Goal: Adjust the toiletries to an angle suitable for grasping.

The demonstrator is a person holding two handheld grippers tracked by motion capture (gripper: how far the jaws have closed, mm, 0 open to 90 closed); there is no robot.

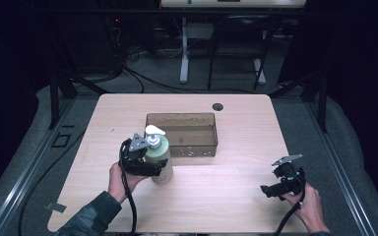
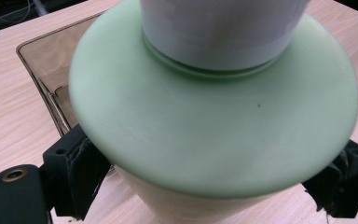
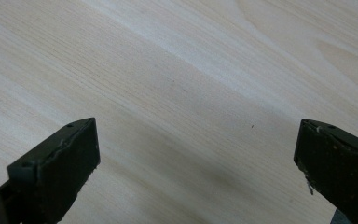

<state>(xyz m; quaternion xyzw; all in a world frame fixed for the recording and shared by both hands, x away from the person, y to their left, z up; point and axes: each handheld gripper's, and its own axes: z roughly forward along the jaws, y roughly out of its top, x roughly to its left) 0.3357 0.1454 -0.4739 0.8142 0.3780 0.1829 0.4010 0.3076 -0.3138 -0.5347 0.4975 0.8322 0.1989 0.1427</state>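
Note:
A pale green pump bottle (image 1: 159, 156) with a white pump head stands upright on the wooden table (image 1: 216, 187), just in front of the left corner of a smoky transparent tray (image 1: 182, 115). My left gripper (image 1: 156, 169) is shut on the bottle's body from the left, a black jaw pressed against each side. In the left gripper view the bottle's green shoulder (image 2: 205, 130) sits between the jaws of my left gripper (image 2: 209, 184), with the tray (image 2: 42, 65) behind it. At the table's front right, my right gripper (image 1: 267, 191) hangs open over bare wood; in its own view my right gripper (image 3: 198, 158) holds nothing.
The tray looks nearly empty, with small specks on its floor. A round cable hole (image 1: 218, 106) lies near the table's far edge. Cables trail from both grippers off the front edge. Desk legs and wires stand on the floor beyond the table.

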